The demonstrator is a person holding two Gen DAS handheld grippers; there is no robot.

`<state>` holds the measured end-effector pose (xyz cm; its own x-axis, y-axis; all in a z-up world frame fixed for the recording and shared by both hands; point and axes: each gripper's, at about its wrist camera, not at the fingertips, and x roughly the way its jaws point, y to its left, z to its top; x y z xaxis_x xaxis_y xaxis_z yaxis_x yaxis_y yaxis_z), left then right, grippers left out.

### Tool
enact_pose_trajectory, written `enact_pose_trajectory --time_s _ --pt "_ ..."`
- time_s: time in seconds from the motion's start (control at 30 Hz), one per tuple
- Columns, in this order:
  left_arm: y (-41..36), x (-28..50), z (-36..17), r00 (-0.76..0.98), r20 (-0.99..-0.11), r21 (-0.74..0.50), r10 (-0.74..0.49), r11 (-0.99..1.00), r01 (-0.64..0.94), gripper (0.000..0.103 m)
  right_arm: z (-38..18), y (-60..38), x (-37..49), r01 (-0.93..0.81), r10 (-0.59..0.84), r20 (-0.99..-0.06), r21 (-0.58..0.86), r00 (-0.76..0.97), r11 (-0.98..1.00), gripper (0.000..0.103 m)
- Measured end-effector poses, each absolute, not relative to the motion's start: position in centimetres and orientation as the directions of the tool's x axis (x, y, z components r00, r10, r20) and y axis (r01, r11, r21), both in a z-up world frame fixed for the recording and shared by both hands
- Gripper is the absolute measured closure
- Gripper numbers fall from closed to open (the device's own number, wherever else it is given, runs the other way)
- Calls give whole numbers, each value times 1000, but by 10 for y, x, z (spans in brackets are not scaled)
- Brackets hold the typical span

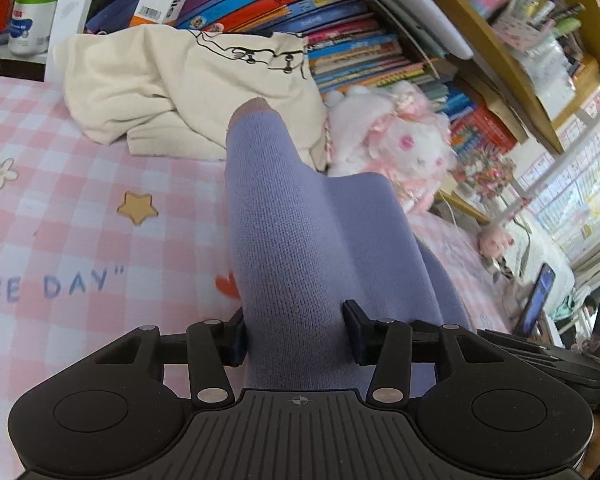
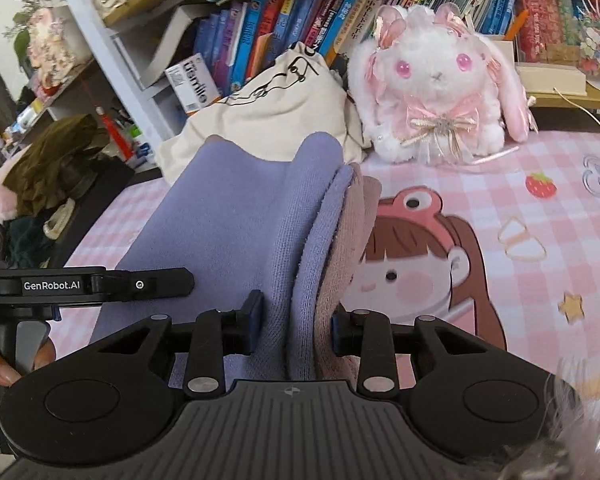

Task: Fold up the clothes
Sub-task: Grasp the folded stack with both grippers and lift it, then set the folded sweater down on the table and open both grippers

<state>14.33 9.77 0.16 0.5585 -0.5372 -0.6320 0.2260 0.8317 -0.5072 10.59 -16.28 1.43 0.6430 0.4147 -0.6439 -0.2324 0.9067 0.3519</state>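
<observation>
The purple knit garment (image 1: 300,248) is bunched into a thick roll that runs forward from between the fingers of the left gripper (image 1: 296,334), which is clamped on it above the pink checked cloth (image 1: 80,208). The right gripper (image 2: 296,326) pinches another stretch of the same garment (image 2: 236,216), where its dusty-pink lining (image 2: 352,236) shows along the right side. Beyond lie a cream bag (image 2: 284,120) and, just beside it, a plush rabbit (image 2: 436,96), in front of shelved books (image 1: 340,20).
</observation>
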Motion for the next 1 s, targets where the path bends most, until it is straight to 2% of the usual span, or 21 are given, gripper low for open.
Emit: enact_pose_trajectory --time_s 0.33,0.5,0.57,0.67,0.7,0.73,0.8,0.83,0.93,1.0 --pt "92 191 -4 585 -626 -501 -515 841 204 57 10 -162 161 -231 389 -649 318 654 920 73" --pt "87 206 -13 570 -652 -497 -500 850 177 57 0 -164 177 -205 380 -664 328 645 922 72" --pt "86 210 -20 554 -678 -488 -484 859 153 51 -9 -165 182 -181 371 -687 335 624 925 70" --pt "83 207 -24 579 -689 -448 -436 884 133 39 -17 -166 182 -158 347 -690 323 636 933 57" --pt "82 204 -21 599 -688 -423 -409 897 126 37 -16 -166 180 -154 328 -687 303 649 941 49" --pt "82 200 -18 619 -685 -400 -384 909 121 35 -13 -165 177 -151 305 -682 276 665 949 45" --pt "82 188 -8 665 -665 -356 -339 927 117 35 -6 -166 168 -161 284 -664 241 692 957 42" --pt "82 181 -3 687 -654 -334 -317 936 114 33 -1 -167 162 -168 277 -650 227 707 959 37" --pt "80 156 8 743 -609 -285 -276 951 119 22 11 -169 135 -181 261 -602 192 755 965 29" --pt "75 135 10 767 -590 -244 -252 961 128 18 14 -170 117 -183 242 -581 158 777 970 28"
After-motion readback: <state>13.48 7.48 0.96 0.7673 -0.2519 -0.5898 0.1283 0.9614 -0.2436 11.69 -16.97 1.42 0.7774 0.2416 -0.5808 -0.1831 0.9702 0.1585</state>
